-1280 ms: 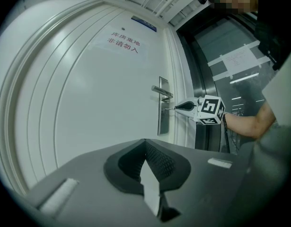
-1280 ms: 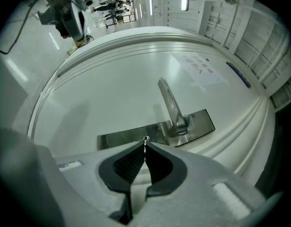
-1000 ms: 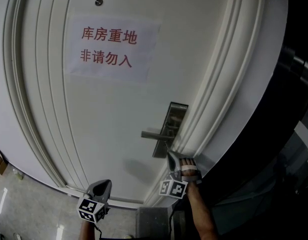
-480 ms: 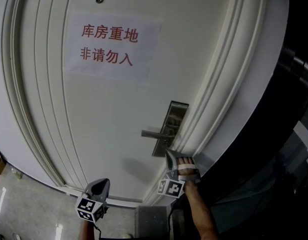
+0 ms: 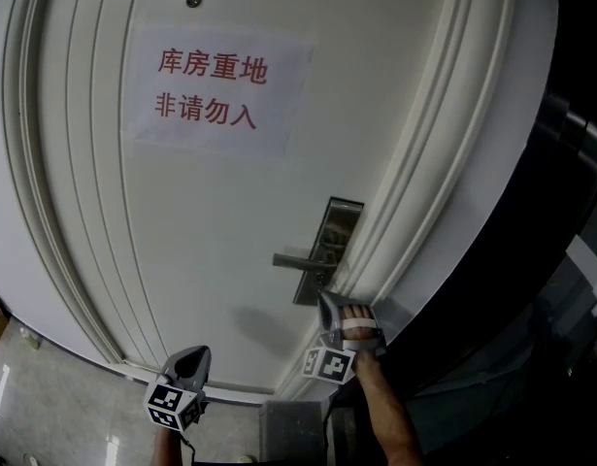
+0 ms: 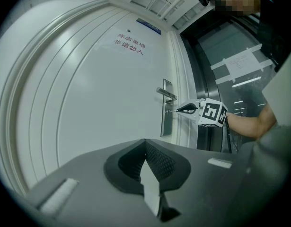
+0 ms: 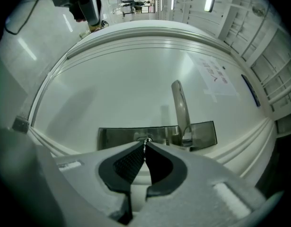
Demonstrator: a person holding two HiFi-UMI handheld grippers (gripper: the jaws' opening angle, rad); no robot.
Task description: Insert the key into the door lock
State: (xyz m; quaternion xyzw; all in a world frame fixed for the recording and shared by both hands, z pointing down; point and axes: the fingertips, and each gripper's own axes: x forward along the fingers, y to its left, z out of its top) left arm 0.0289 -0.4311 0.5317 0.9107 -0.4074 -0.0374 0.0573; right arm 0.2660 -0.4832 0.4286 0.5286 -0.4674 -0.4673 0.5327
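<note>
While the key [image 7: 145, 144] is sitting pinched between the closed jaws of my right tool [image 5: 325, 304], its tip is meeting the keyhole [image 7: 145, 139] in the steel lock plate [image 7: 117, 137], under the handle [image 7: 180, 108]. I am judging the insertion as begun but not finished. Next I am needing to line the blade with the slot and push level into the door [image 5: 230, 221]. My left tool [image 6: 145, 145] is hanging closed and empty, well apart.

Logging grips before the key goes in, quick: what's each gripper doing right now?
Left gripper: closed, empty.
Right gripper: closed on the key, tip at the lock.
</note>
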